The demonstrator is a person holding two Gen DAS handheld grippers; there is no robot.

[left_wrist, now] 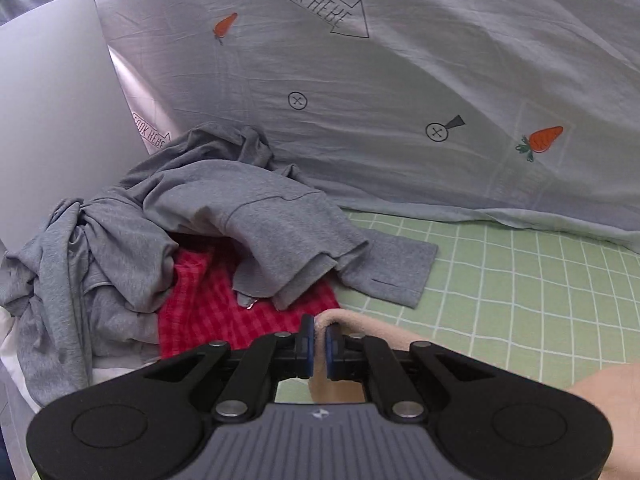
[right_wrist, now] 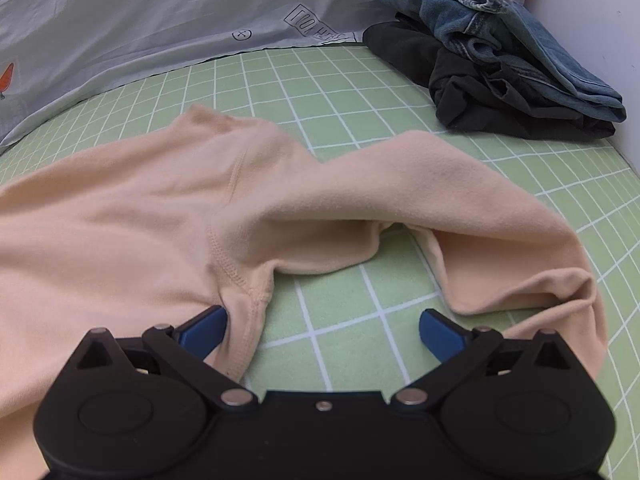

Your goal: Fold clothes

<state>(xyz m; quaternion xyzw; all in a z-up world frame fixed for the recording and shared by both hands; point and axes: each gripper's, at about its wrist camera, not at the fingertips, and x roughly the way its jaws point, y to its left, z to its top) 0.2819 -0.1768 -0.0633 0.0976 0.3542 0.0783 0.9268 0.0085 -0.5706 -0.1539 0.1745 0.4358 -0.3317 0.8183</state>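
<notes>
Your peach top [right_wrist: 132, 216] lies spread on the green grid sheet [right_wrist: 352, 80]. Your left gripper [left_wrist: 319, 338] pinches its edge; your right gripper [right_wrist: 323, 322] is spread wide at the underarm seam. Two piles: grey garment [left_wrist: 224, 216] over red checked cloth [left_wrist: 208, 300] far left; jeans [right_wrist: 520, 40] on black garment [right_wrist: 472, 92] far right. The duvet [left_wrist: 400, 100] reads "LOOK HERE".

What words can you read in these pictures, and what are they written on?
"LOOK HERE" in an arrow: printed on the grey duvet cover.
"LOOK HERE" again, lower left, partly hidden by the grey clothes.
Same arrow print in the right wrist view, upside down, too blurred to read.
Small logo on the left gripper: no letters.
</notes>
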